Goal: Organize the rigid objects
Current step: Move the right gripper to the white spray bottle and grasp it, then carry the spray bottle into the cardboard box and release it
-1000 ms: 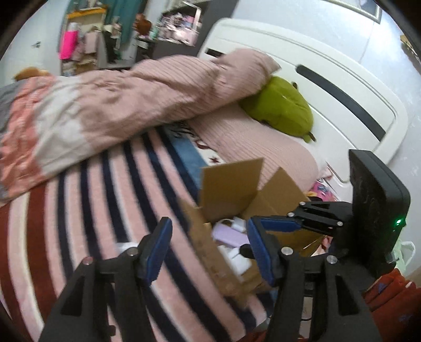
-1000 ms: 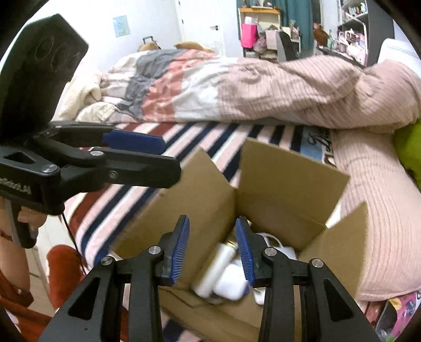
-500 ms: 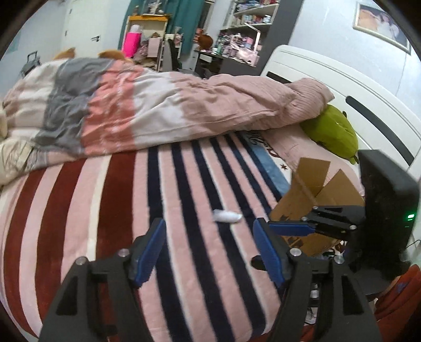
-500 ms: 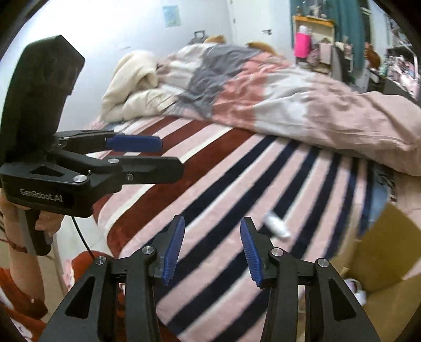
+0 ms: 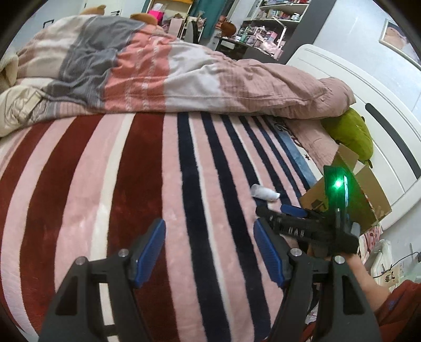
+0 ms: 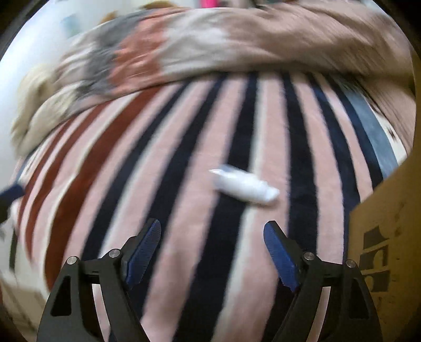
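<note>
A small white tube [image 6: 244, 185] lies on its side on the striped blanket [image 6: 184, 200]; it also shows in the left wrist view [image 5: 264, 192]. My right gripper [image 6: 211, 234] is open and empty, just short of the tube. Seen from the left wrist, the right gripper [image 5: 279, 210] sits next to the tube. My left gripper [image 5: 209, 238] is open and empty above the blanket [image 5: 105, 197], left of the tube. A cardboard box [image 5: 368, 189] stands at the right; its side fills the right edge of the right wrist view [image 6: 389, 236].
A crumpled pink, grey and white duvet [image 5: 163, 68] lies across the far side of the bed. A green plush [image 5: 350, 134] rests by the white headboard [image 5: 381, 110]. Shelves [image 5: 263, 23] stand beyond the bed.
Both grippers swung left from the box to the blanket. My right gripper opened wider and moved down close to the white tube. The right wrist view is blurred by motion.
</note>
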{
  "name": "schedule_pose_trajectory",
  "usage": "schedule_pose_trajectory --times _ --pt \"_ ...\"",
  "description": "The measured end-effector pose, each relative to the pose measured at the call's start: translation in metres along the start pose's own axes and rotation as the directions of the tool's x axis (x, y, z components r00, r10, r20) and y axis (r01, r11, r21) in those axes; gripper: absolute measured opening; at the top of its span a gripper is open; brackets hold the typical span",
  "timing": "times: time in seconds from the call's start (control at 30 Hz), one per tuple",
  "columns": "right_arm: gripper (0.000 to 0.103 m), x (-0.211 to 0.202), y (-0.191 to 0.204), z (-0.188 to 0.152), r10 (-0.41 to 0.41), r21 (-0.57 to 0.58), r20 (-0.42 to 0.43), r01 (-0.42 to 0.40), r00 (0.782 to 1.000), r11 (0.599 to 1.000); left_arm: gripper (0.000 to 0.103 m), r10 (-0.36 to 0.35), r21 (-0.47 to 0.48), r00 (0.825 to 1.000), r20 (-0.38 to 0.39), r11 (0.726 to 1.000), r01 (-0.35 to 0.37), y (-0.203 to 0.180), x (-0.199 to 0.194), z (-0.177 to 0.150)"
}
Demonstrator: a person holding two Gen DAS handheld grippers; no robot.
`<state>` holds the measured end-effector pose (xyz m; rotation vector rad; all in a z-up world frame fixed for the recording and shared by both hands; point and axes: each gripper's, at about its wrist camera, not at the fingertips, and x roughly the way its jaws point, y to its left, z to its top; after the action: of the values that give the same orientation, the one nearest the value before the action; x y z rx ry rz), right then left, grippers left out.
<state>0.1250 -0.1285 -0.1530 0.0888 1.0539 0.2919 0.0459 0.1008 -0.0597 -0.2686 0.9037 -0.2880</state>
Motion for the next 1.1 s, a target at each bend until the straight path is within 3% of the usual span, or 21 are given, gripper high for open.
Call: schedule_pose_trajectory --times 0.3,0.33,0.43,0.53,0.73,0.83,1.0,1.1 --pt "0.078 0.016 -0.009 0.012 0.016 0.067 0.081 -0.022 0.997 0.998 0.066 0.003 -0.035 1.0 -0.027 0.999 -0.004 0.014 0.014 -0.002" --pt "0.077 0.017 -0.008 0.011 0.006 0.061 0.09 -0.011 0.996 0.998 0.066 0.005 -0.036 1.0 -0.029 0.999 -0.006 0.014 0.014 -0.002" --pt "0.059 0.017 -0.006 0.011 -0.038 0.033 0.115 0.034 0.993 0.999 0.066 0.011 -0.039 0.999 -0.032 0.999 -0.012 0.013 0.013 -0.002" --pt "0.059 0.016 -0.005 0.012 -0.035 0.018 0.126 0.033 0.991 0.999 0.066 0.014 -0.036 0.999 -0.031 0.999 -0.015 0.011 0.011 -0.001" --pt "0.059 -0.012 0.015 0.006 0.085 -0.125 0.144 -0.067 0.986 0.99 0.066 -0.017 -0.03 1.0 -0.023 0.999 0.016 -0.006 0.002 0.005" --pt "0.059 -0.034 0.034 0.002 0.197 -0.239 0.104 -0.168 0.975 0.956 0.066 -0.044 -0.017 0.999 -0.014 0.999 0.044 -0.02 -0.004 0.009" --pt "0.059 -0.087 0.061 -0.011 0.348 -0.43 0.076 -0.284 0.935 0.857 0.065 -0.106 0.01 0.994 -0.019 0.994 0.106 -0.052 -0.011 0.014" --pt "0.059 -0.12 0.064 -0.017 0.381 -0.504 0.094 -0.287 0.92 0.815 0.05 -0.156 0.037 0.987 -0.021 0.987 0.157 -0.078 -0.016 0.018"
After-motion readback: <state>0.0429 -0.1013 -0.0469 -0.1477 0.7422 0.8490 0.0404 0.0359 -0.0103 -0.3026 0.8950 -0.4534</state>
